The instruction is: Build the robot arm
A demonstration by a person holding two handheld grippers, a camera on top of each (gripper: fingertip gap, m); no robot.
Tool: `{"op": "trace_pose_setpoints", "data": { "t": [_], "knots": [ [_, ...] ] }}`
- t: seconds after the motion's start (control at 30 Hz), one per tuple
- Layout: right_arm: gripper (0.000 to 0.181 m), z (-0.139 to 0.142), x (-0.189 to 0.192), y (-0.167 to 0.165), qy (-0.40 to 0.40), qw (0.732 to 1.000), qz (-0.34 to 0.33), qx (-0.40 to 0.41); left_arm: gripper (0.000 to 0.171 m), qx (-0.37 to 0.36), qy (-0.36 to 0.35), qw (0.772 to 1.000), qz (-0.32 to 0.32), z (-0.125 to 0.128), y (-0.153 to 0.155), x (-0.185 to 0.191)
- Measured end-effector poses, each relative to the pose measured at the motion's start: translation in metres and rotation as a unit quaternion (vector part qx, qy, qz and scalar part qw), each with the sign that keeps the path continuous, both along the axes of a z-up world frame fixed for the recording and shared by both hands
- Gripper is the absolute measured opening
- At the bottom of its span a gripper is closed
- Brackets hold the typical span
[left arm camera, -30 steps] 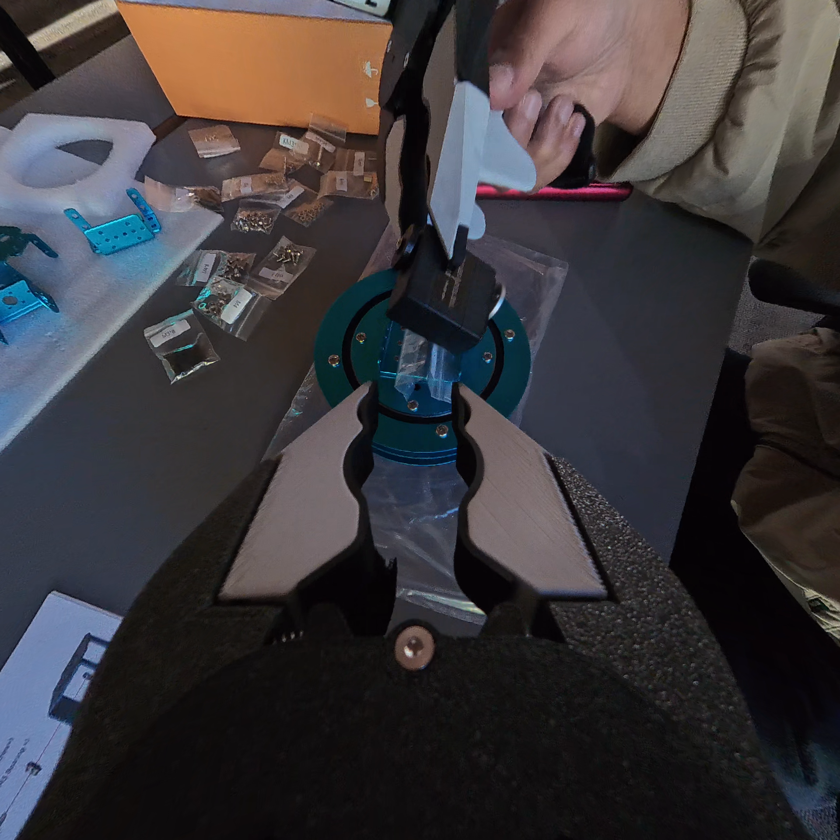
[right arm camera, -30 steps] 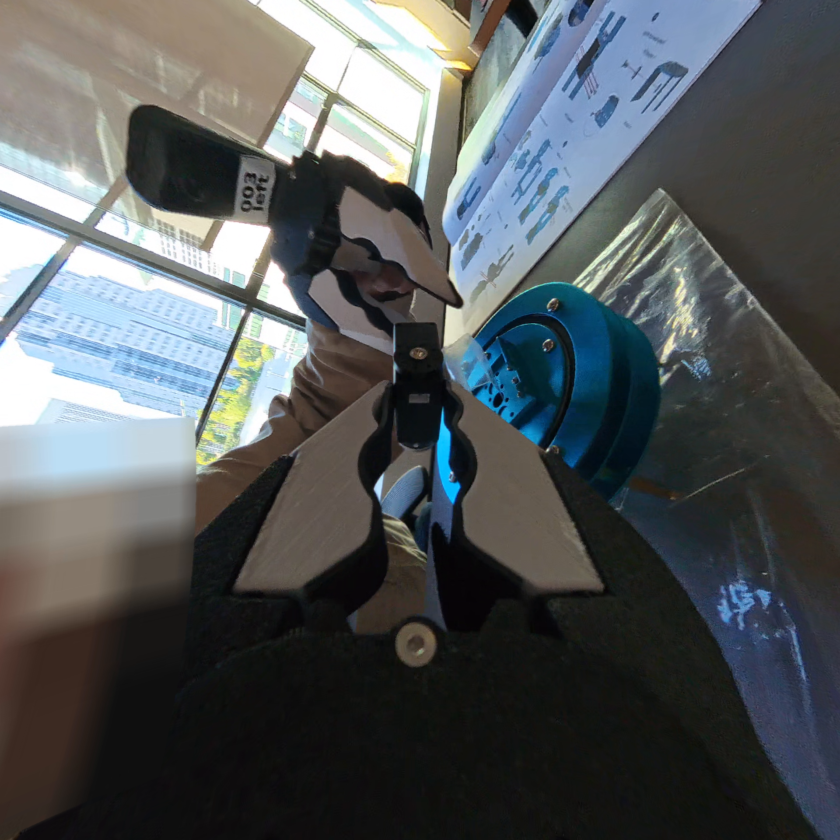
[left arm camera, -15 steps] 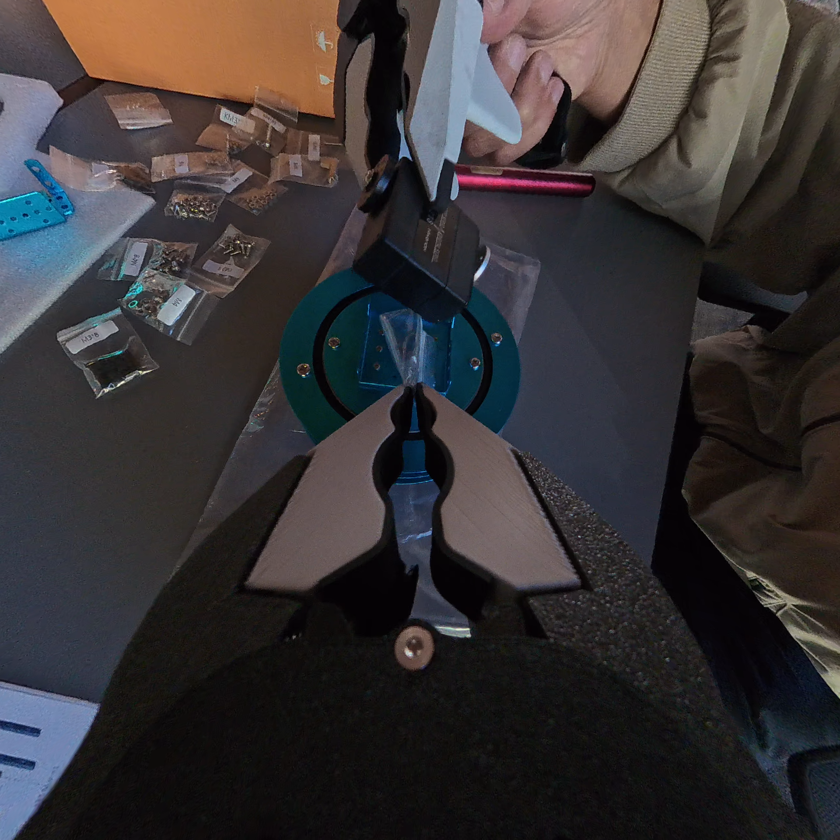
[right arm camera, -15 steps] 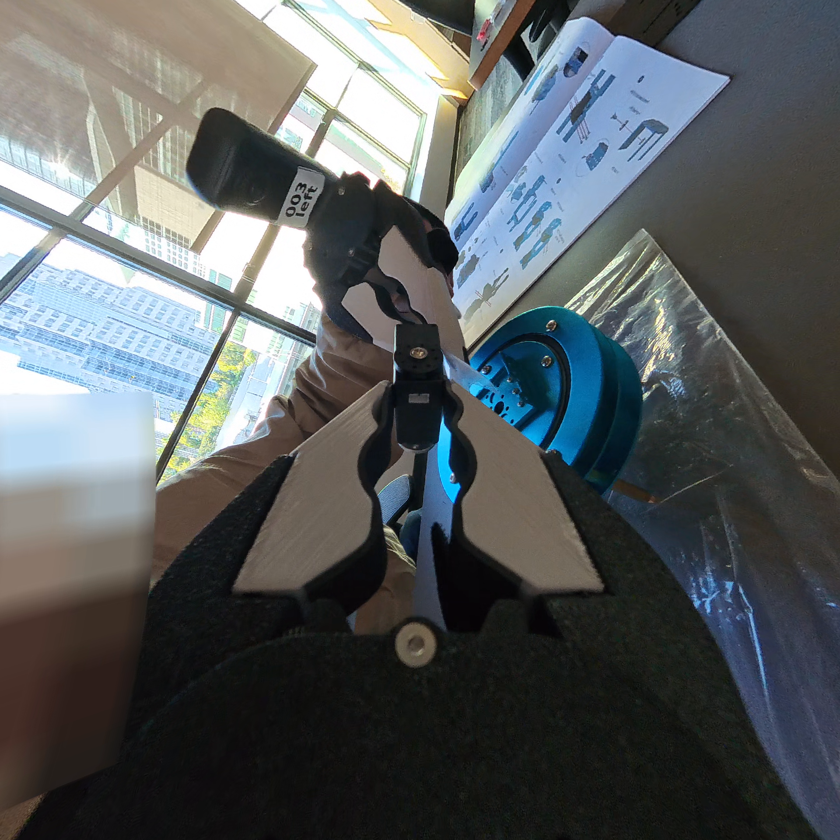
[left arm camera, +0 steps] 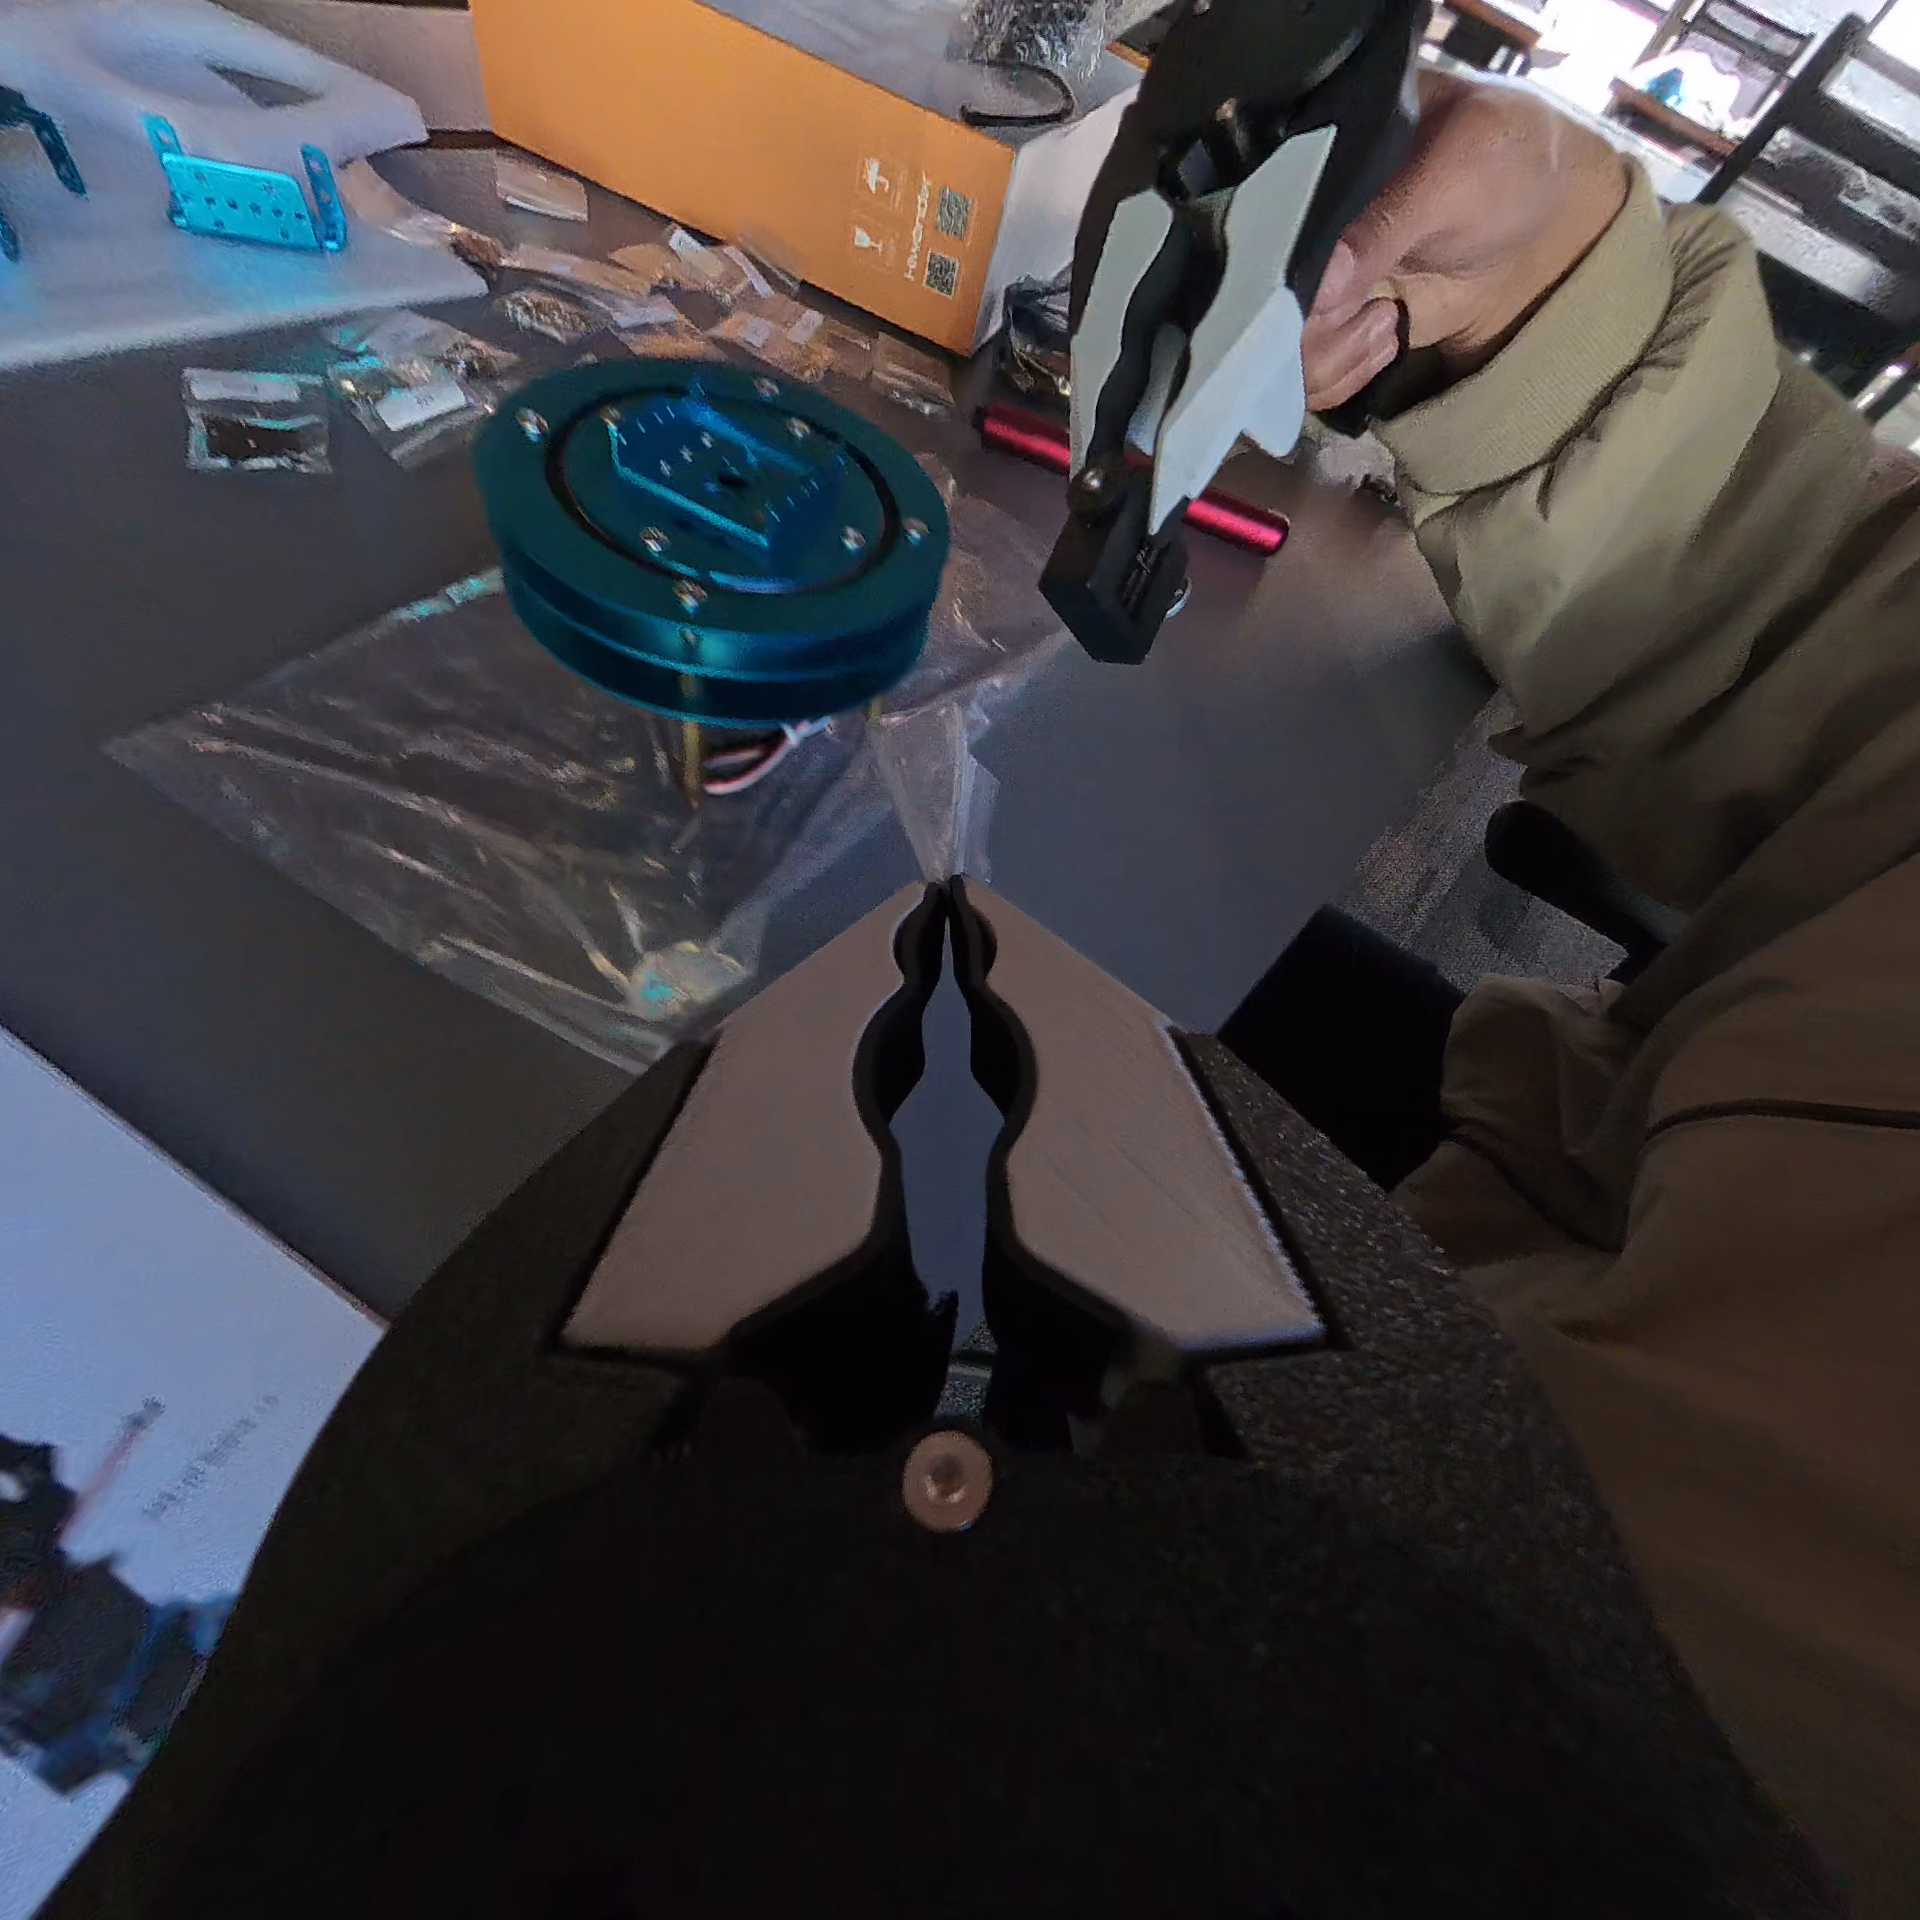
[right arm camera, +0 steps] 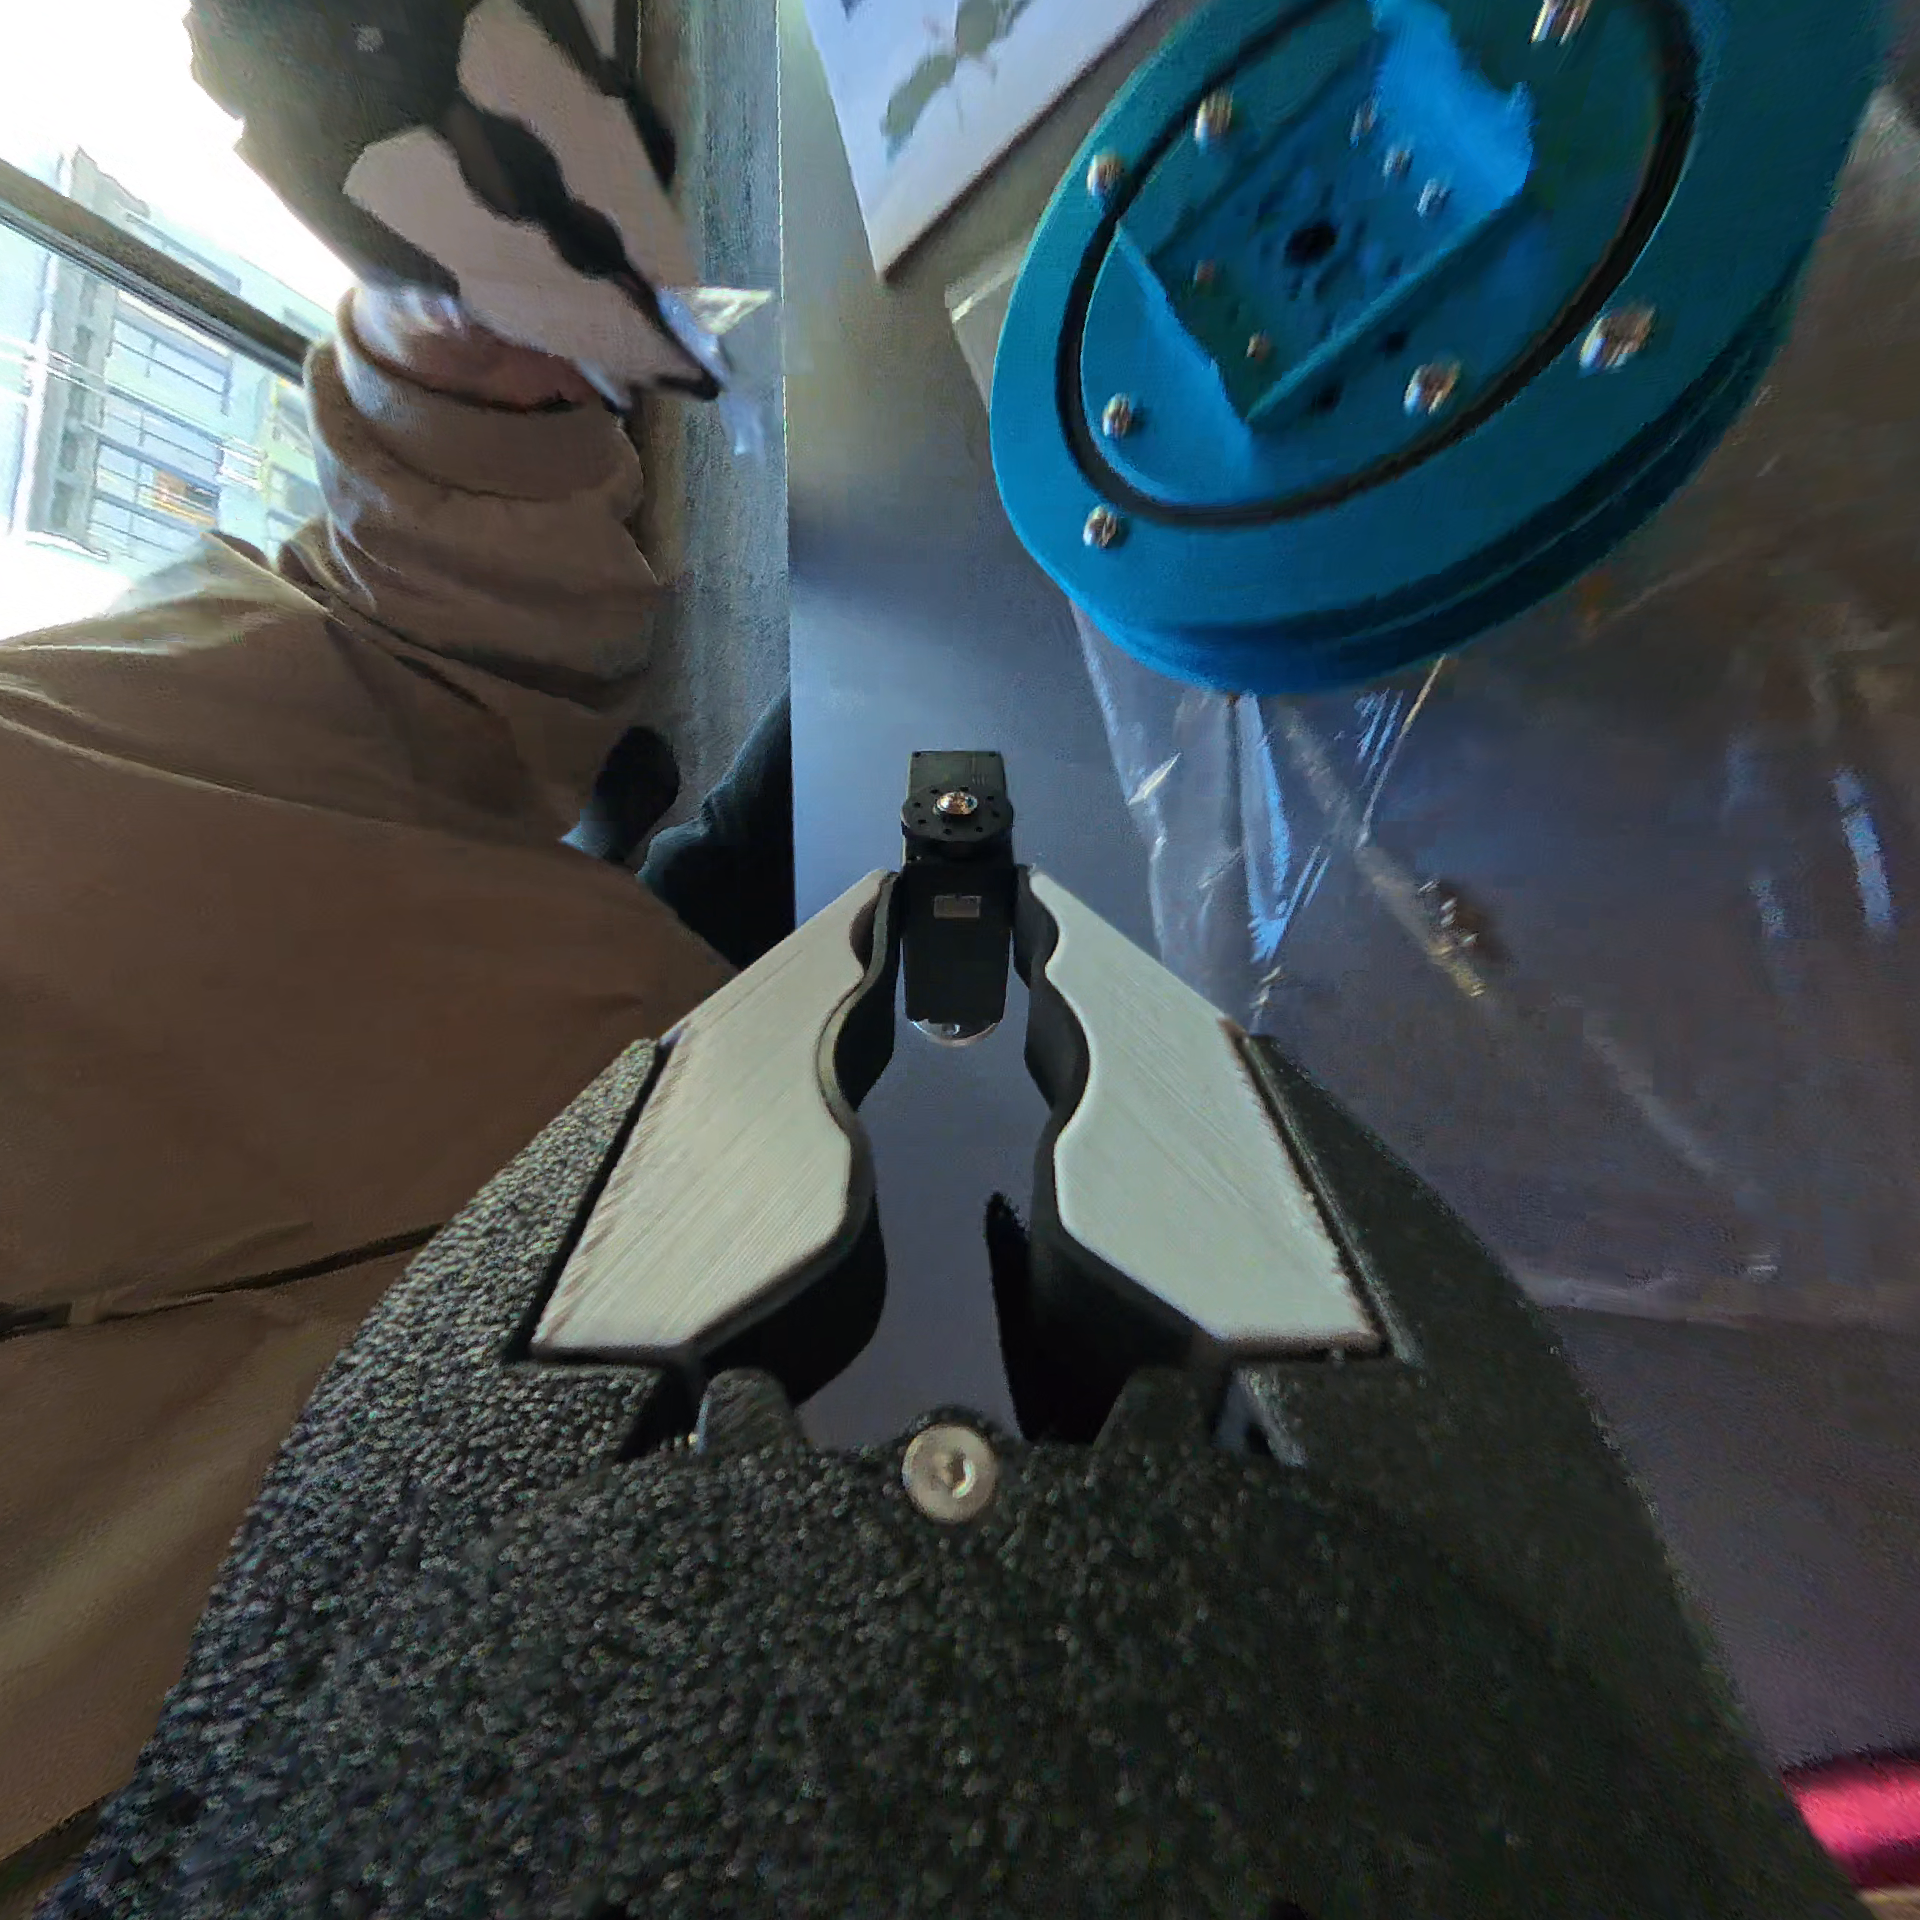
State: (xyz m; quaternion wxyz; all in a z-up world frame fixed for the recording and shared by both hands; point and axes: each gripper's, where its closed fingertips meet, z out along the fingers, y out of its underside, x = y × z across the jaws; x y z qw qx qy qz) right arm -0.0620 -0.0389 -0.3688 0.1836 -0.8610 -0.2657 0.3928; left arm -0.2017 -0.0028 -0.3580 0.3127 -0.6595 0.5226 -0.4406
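Since the earlier frames, both grippers have been pulling away from the blue round base (left arm camera: 717,551): the left gripper (left arm camera: 948,883) is no longer over its middle, and its fingers, which were apart, are now pressed together on a thin strip of clear plastic (left arm camera: 930,790) that is standing up from the tips. The right gripper (right arm camera: 954,894) is clamping a small black servo motor (right arm camera: 954,894) between its fingers and is holding it in the air beside the base, not above it as before. The base is sitting on a clear plastic bag (left arm camera: 416,810) that is lying flat on the dark table (left arm camera: 156,540), and red and white wires (left arm camera: 769,764) are coming out from under it. Behind the base, small bags of screws (left arm camera: 260,421) are lying near an orange box (left arm camera: 748,145), and a red rod (left arm camera: 1226,514) is lying beside the box. A blue bracket (left arm camera: 249,208) is resting on white foam (left arm camera: 208,281) at the far left. A printed sheet (left arm camera: 135,1403) is lying on the table, to the near left of the left gripper.
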Motion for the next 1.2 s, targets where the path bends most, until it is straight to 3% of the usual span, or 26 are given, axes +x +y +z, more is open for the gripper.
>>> {"op": "trace_pose_setpoints", "data": {
  "t": [0.07,0.23,0.37,0.5,0.63,0.83,1.03,1.2],
  "knots": [
    [0.02,-0.014,-0.004,-0.009,0.0,0.999,-0.003,-0.043,0.0,0.008,-0.014,1.0,0.008,-0.009,-0.028,-0.005],
    [0.02,-0.03,-0.012,-0.025,-0.003,0.999,-0.003,-0.049,0.0,0.02,-0.045,0.999,0.001,-0.023,-0.091,-0.006],
    [0.02,-0.03,0.012,-0.02,0.017,0.997,-0.059,-0.045,0.0,-0.016,-0.057,0.998,-0.012,-0.032,-0.125,-0.003],
    [0.02,-0.02,0.062,0.004,-0.035,0.991,-0.117,0.05,0.0,-0.034,-0.065,0.997,0.0,-0.041,-0.131,-0.004],
    [0.02,-0.03,0.074,0.008,-0.072,0.987,-0.104,0.096,0.0,-0.069,-0.109,0.992,0.008,-0.026,-0.127,-0.002],
    [0.02,-0.03,0.085,0.0,-0.191,0.976,-0.029,0.105,0.0,-0.066,-0.1,0.993,0.008,-0.019,-0.118,0.005],
    [0.02,-0.045,0.091,-0.003,-0.376,0.919,0.109,0.051,0.0,-0.063,-0.081,0.995,-0.008,-0.021,-0.116,0.019],
    [0.02,-0.052,0.083,0.002,-0.421,0.894,0.156,0.006,0.0,-0.064,-0.078,0.995,-0.006,-0.019,-0.108,0.026]
  ]
}}
